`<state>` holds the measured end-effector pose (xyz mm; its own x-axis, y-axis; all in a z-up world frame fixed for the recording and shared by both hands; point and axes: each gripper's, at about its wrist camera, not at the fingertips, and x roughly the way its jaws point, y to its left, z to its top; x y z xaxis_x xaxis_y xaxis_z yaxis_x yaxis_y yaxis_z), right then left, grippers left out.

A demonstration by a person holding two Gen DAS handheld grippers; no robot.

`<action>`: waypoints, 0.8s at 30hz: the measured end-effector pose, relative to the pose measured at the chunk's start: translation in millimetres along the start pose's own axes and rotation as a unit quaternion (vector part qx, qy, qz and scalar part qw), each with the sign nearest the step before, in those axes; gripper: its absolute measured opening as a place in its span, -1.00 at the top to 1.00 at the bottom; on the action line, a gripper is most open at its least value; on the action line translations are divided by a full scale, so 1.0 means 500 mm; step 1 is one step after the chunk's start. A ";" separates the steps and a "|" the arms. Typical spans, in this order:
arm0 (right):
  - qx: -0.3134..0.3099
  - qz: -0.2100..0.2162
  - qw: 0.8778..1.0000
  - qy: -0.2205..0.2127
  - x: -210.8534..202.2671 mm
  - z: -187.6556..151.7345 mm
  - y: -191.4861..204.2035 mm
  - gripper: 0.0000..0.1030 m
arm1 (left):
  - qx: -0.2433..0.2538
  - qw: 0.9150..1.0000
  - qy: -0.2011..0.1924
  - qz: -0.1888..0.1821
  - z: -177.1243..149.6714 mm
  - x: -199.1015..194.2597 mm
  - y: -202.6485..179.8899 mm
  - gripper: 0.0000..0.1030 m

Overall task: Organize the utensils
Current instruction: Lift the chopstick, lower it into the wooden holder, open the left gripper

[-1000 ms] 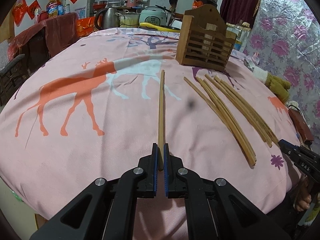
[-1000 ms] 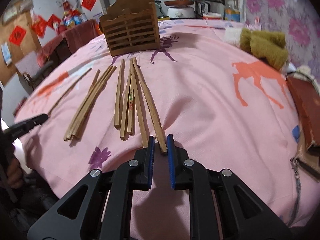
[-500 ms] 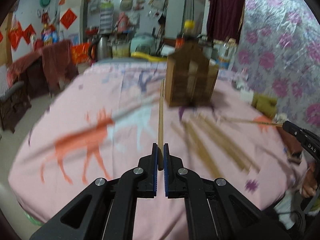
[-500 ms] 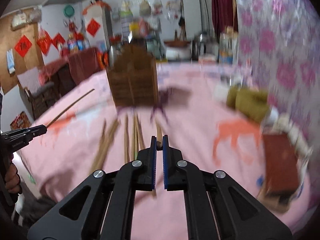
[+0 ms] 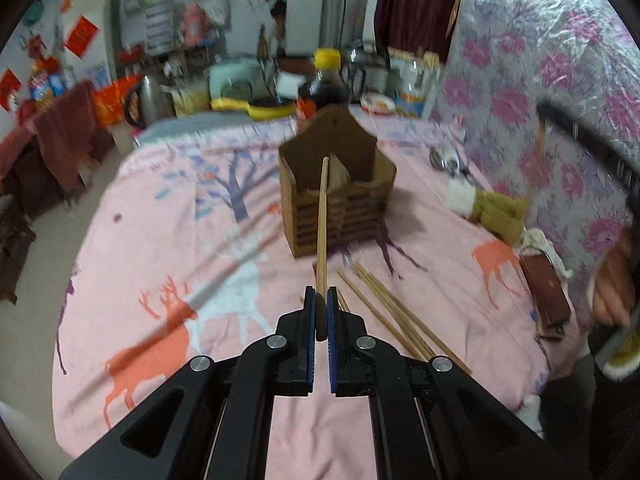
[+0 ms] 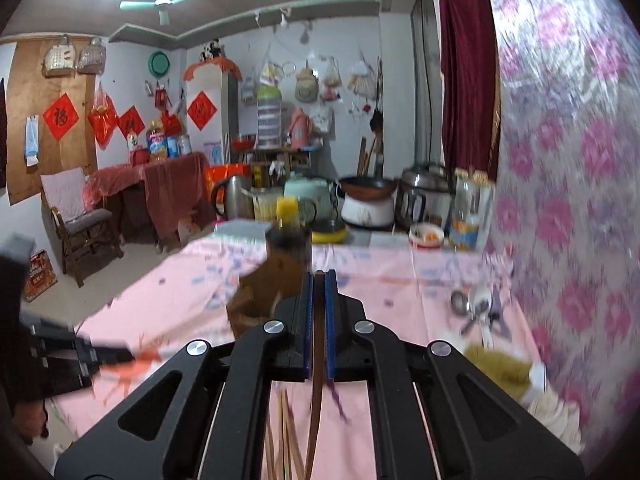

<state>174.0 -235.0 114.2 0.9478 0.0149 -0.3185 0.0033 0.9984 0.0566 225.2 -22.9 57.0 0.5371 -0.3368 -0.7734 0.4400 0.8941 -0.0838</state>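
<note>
My left gripper is shut on a wooden chopstick. The stick is off the cloth and points forward, its tip in line with the slatted wooden holder. Several loose chopsticks lie on the pink tablecloth, just right of the jaws. In the right wrist view my right gripper is shut on another chopstick, which hangs down behind the pads. It is raised over the table, with the blurred holder ahead and below. More loose chopsticks lie underneath.
A dark sauce bottle, a kettle and cookers stand behind the holder. An olive and white cloth, a metal spoon and a brown case lie at the right. A hand holds the right gripper.
Both grippers have risen from the cloth, each lifting a chopstick. The right jaws closed on theirs. The right view now looks level across the room, and the holder is nearer in the left view.
</note>
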 end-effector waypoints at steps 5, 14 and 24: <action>0.005 -0.008 0.999 -0.031 0.062 0.083 0.017 0.88 | -0.019 0.999 0.044 -0.011 0.063 0.028 0.023 0.89; -0.006 -0.031 0.999 -0.038 0.214 0.133 0.052 0.88 | -0.047 0.990 0.130 -0.027 0.174 0.093 0.053 0.89; 0.017 -0.017 0.998 0.051 0.360 0.023 0.013 0.81 | -0.060 0.998 0.029 -0.020 0.282 0.125 0.062 -0.18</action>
<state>348.5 -226.7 68.3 0.9095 -0.0112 -0.4156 0.0469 0.9960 0.0758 373.7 -57.9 94.8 0.4766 -0.3578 -0.8030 0.3683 0.9107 -0.1871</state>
